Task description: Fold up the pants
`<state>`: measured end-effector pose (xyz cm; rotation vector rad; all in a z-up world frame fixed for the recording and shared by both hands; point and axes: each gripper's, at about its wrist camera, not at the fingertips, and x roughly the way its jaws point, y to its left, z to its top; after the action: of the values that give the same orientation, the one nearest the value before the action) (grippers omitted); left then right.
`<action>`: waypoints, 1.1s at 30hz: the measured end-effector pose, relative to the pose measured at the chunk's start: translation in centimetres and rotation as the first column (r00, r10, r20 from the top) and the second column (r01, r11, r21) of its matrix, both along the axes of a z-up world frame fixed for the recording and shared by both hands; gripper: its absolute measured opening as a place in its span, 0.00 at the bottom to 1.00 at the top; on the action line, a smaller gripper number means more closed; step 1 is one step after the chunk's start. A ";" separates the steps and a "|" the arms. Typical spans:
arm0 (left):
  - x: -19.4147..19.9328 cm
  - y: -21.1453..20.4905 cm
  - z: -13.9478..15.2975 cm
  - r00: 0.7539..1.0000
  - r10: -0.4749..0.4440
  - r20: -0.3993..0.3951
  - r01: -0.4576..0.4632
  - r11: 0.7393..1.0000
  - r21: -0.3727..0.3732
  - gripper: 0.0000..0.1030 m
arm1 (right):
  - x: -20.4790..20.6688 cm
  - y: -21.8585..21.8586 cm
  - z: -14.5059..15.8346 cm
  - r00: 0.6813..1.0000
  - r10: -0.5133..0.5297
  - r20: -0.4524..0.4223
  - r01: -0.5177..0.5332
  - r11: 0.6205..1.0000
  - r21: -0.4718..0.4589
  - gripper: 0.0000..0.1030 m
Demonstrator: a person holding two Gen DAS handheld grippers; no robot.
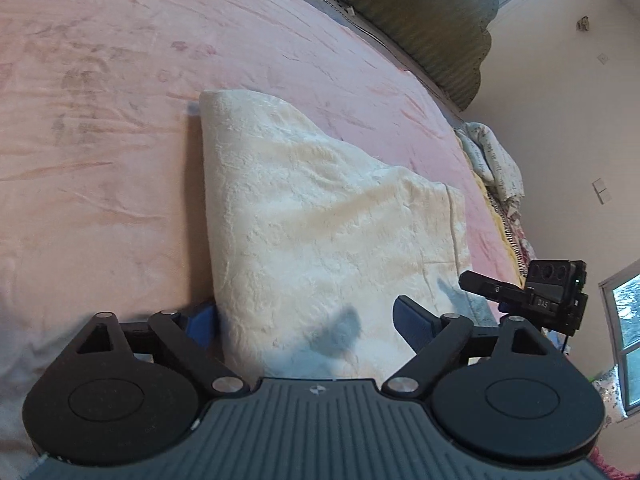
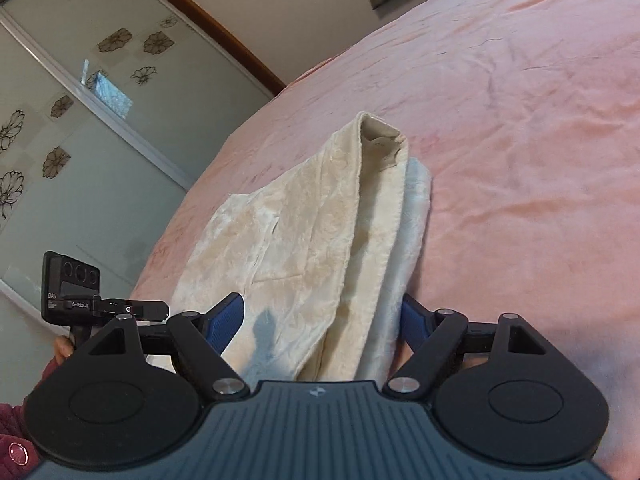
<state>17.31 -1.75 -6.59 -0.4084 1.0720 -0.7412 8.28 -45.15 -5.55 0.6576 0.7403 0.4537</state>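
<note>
Cream, textured pants (image 1: 320, 220) lie folded lengthwise on the pink bed cover (image 1: 100, 120). My left gripper (image 1: 306, 320) is open low over their near end: its left blue pad sits at the fabric's left edge and its right pad above the cloth. In the right wrist view the pants (image 2: 312, 220) run away from me with one fold ridged up. My right gripper (image 2: 320, 318) is open and straddles their near end, with the cloth between the blue pads (image 2: 228, 320) but not pinched. Each view shows the other gripper's black camera unit (image 1: 556, 292) (image 2: 68, 284) at its side.
An olive quilted bolster (image 1: 420, 20) lies along the far side of the bed. Crumpled patterned cloth (image 1: 492, 156) hangs at the bed's right edge, and a window (image 1: 624, 320) is beyond. Sliding wardrobe doors with flower prints (image 2: 80, 140) stand left of the bed (image 2: 520, 120). A dark red sleeve (image 2: 12, 420) shows.
</note>
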 end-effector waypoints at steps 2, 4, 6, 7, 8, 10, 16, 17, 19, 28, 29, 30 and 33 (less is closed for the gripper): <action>0.6 0.0 -0.4 1.000 0.002 -0.019 -0.003 0.999 -0.044 0.90 | 1.1 -0.5 -0.2 1.000 0.025 -0.003 -0.025 0.998 0.050 0.79; 1.1 -0.2 -0.6 0.999 0.013 -0.036 -0.016 0.997 -0.071 0.90 | 2.2 -0.8 -0.6 0.999 0.036 -0.003 -0.035 0.995 0.088 0.78; 1.5 -0.7 -0.6 0.999 0.021 -0.035 -0.023 0.997 -0.068 0.89 | 3.1 -0.6 -0.8 1.000 0.025 0.000 -0.025 0.995 0.099 0.67; 1.5 -1.1 -0.4 0.999 0.029 -0.024 -0.030 0.998 -0.048 0.83 | 3.5 -0.4 -0.8 1.000 0.017 -0.008 -0.016 0.996 0.093 0.59; 1.3 -1.5 -0.3 0.999 0.035 -0.007 -0.036 0.999 -0.017 0.71 | 3.9 -0.1 -1.0 1.000 0.013 -0.016 -0.012 0.997 0.081 0.42; 0.8 -2.1 0.2 0.998 0.048 0.048 -0.052 0.995 0.086 0.49 | 3.9 0.5 -1.0 1.000 0.006 -0.007 -0.005 0.998 0.060 0.37; -0.6 -2.0 1.8 0.985 0.069 0.159 -0.089 0.989 0.120 0.15 | 2.1 2.1 1.3 0.996 0.006 0.087 -0.005 1.000 -0.019 0.27; -0.9 -2.1 2.4 0.979 0.070 0.190 -0.095 0.988 0.125 0.11 | 2.0 2.3 1.8 0.994 0.011 0.106 -0.008 1.000 -0.024 0.25; -1.4 -2.1 3.7 0.966 0.071 0.249 -0.106 0.986 0.132 0.09 | 1.9 2.6 3.4 0.987 0.029 0.161 -0.025 0.999 -0.025 0.23; 3.1 -0.3 9.0 0.896 0.154 0.416 -0.256 0.946 0.201 0.08 | 8.8 5.7 8.4 0.946 0.114 0.305 -0.077 0.988 -0.131 0.23; 4.2 -0.2 9.1 0.901 0.164 0.402 -0.264 0.942 0.207 0.08 | 10.3 5.8 8.4 0.949 0.100 0.300 -0.064 0.990 -0.127 0.23; 5.4 -0.2 9.0 0.904 0.183 0.386 -0.280 0.936 0.212 0.08 | 11.6 5.8 8.3 0.953 0.088 0.290 -0.053 0.991 -0.126 0.23; 8.1 -0.7 7.9 0.913 0.181 0.365 -0.292 0.916 0.276 0.08 | 15.5 6.3 7.0 0.967 0.076 0.244 -0.038 0.987 -0.157 0.23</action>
<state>25.40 -2.50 1.27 -0.1187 0.7850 -0.3825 23.78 -38.89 1.44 0.4280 0.5496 0.5174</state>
